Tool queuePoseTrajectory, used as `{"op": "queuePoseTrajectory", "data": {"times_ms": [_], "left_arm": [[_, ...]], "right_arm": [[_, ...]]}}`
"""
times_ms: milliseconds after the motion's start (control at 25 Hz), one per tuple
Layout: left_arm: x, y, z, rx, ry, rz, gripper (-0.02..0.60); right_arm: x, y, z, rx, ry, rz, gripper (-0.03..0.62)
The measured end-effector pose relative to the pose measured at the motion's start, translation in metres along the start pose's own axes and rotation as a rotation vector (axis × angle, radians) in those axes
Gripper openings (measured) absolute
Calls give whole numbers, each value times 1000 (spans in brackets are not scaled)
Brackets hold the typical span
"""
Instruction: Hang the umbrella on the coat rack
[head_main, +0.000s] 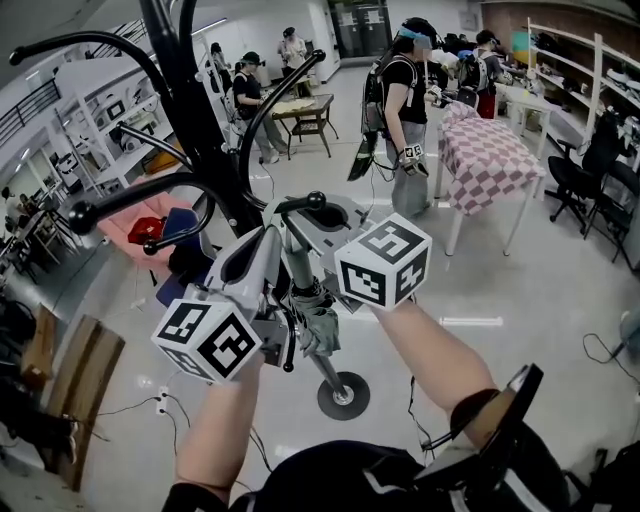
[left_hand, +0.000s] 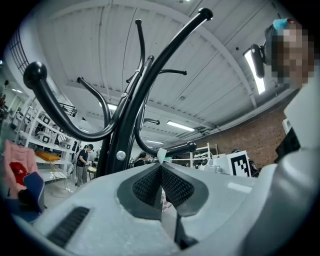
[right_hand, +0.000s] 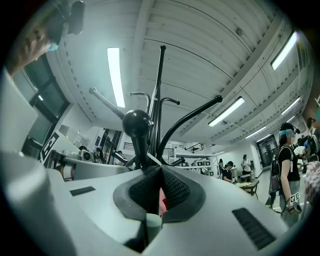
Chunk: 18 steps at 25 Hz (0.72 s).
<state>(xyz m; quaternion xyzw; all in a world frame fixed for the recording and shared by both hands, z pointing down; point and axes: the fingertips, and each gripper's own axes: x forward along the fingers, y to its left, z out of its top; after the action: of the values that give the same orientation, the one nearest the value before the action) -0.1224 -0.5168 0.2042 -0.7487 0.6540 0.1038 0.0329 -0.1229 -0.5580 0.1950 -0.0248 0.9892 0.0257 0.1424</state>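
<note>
I'm clamping the umbrella handle (right_hand: 138, 131) in my closed right gripper (right_hand: 160, 169). The left gripper (left_hand: 160, 166) is pinching what seems to be canopy fabric (left_hand: 161, 154) beside the coat rack (left_hand: 131, 115).

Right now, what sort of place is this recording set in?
Probably a large indoor lab or data-collection hall: several people wearing headgear and backpack rigs, open shelving along the wall, and a checked-cloth table.
</note>
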Motion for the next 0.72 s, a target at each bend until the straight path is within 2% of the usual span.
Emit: {"op": "queuePoseTrajectory", "data": {"times_ms": [320,720], "left_arm": [[-12,19,0,12,13,26,11],[-11,20,-3,34,7,2,11]], "right_arm": [[24,18,-8,-4,3,44,8],[20,22,-10,25,-22,64,8]]}}
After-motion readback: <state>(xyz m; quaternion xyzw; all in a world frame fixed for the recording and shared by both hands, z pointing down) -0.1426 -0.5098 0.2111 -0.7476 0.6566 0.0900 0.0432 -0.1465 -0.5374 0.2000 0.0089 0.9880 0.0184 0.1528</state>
